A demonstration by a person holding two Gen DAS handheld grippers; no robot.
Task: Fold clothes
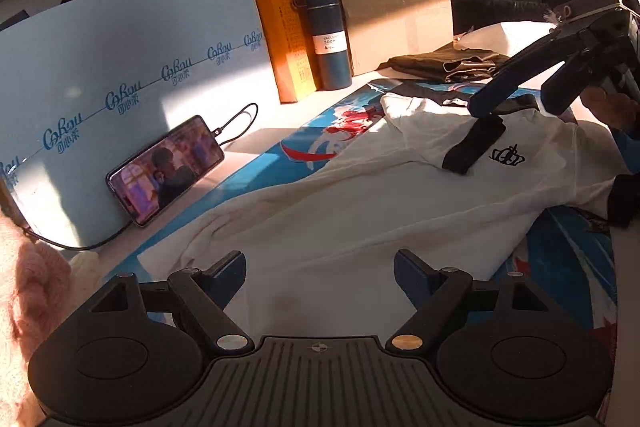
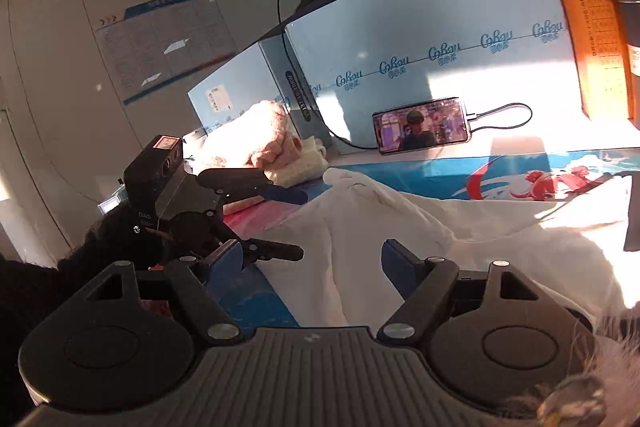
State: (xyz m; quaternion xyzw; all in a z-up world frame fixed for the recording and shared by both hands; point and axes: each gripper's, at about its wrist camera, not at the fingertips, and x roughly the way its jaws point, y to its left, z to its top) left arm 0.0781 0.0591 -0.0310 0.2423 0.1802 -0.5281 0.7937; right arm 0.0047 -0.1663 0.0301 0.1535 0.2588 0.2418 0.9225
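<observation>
Two grippers are seen over one white shirt (image 1: 360, 195), which is spread crumpled across a blue printed mat (image 1: 568, 259) on the table. In the left wrist view the left gripper (image 1: 320, 267) is held at 6 o'clock with its jaws wide apart above the shirt's lower cloth; nothing is gripped between them. The right gripper (image 1: 516, 103) is seen at 2 o'clock, jaws parted, one blue finger (image 1: 496, 87) low over the shirt's black collar (image 1: 474, 145); whether cloth is touched there cannot be told. A black crown emblem (image 1: 507, 155) is printed just beside the collar. The hand behind that gripper is cut off by the frame edge.

In the right wrist view the right gripper (image 2: 312, 263) is held open over white cloth, empty. The left gripper (image 2: 256, 215) is seen at 9 o'clock, partly hidden behind the near finger; its tips are hard to make out against the shade.

At 10 o'clock a phone (image 1: 166, 171) with a lit screen is leaned on a pale blue box (image 1: 132, 67), its cable partly hidden. At 12 o'clock a dark flask (image 1: 326, 35) is stood beside an orange box (image 1: 280, 27) and a cardboard box (image 1: 396, 11). Dark folded clothing (image 1: 444, 65) lies at 1 o'clock. Pink knitwear (image 2: 260, 139) is glimpsed, washed out by sun.
</observation>
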